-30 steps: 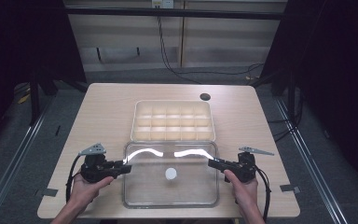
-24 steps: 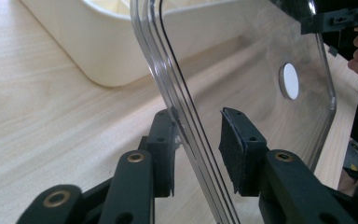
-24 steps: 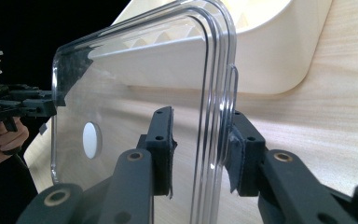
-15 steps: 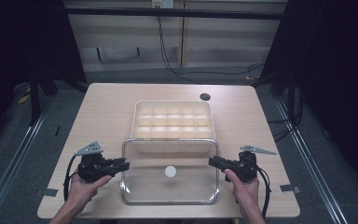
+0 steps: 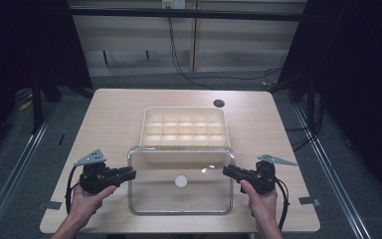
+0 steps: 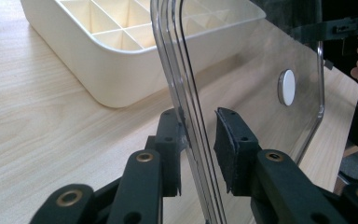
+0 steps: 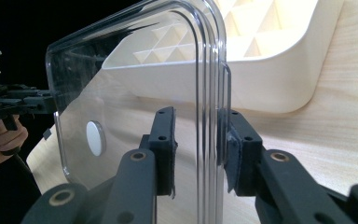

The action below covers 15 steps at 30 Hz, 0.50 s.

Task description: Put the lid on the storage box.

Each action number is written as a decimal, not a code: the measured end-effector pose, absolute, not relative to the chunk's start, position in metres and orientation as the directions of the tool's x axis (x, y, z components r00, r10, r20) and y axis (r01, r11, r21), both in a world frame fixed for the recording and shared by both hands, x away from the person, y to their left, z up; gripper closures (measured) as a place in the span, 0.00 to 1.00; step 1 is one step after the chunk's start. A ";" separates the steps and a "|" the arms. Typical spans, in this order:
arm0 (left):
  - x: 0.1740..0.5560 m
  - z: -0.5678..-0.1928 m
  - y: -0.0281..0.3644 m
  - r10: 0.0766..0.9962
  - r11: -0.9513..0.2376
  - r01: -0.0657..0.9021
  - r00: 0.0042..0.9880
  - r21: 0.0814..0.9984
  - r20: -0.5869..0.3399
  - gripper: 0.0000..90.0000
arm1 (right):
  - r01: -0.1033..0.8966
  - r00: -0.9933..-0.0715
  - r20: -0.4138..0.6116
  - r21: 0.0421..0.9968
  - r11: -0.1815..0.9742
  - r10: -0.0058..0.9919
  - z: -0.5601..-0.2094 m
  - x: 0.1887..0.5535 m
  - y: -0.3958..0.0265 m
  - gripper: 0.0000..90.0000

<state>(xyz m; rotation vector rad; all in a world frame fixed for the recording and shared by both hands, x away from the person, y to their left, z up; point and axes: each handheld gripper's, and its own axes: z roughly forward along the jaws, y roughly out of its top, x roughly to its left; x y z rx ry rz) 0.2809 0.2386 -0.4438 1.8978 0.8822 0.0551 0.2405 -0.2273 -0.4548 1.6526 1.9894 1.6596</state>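
lid: clear plastic lid [image 5: 179, 199] w/ white round spot [image 5: 181, 180] at centre; sits nearest the person, its far edge overlapping the near rim of the tray. Judged: raised off the table, since both gripper views look along its edge w/ wood seen through and under it.
tray: cream compartment tray [image 5: 184, 128], mid-table, open, cells look empty. Lid matches its outline, so prob. its cover.
L gripper: left gripper [image 5: 127, 174] at lid's left edge. In the left gripper view [image 6: 200, 140] the rim runs between the jaws; one pad touches it, other pad has a gap. So jaws apart, not clamped.
R gripper: right gripper [image 5: 228, 171] at lid's right edge. In the right gripper view [image 7: 198, 149] the rim lies against one pad, gap to the other. Apart too, approx. same as L.
why 2 sides: opposite-edge hold keeps a wide, flexy panel level; one-sided grip would let it sag/twist.
risk: w/ both jaws loose, lid may slip.
table: wooden table [image 5: 104, 119], dark round hole [image 5: 219, 103] beyond the tray.
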 end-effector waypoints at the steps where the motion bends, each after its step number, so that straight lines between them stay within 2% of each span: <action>1: 0.281 -0.443 0.239 0.593 -0.233 0.547 0.735 0.804 -0.328 0.80 | 0.656 -0.423 0.537 0.737 -0.162 0.730 -0.454 0.240 -0.227 0.76; 15: 0.285 -0.430 0.241 0.588 -0.183 0.534 0.732 0.825 -0.343 0.84 | 0.640 -0.434 0.541 0.748 -0.176 0.721 -0.445 0.246 -0.229 0.76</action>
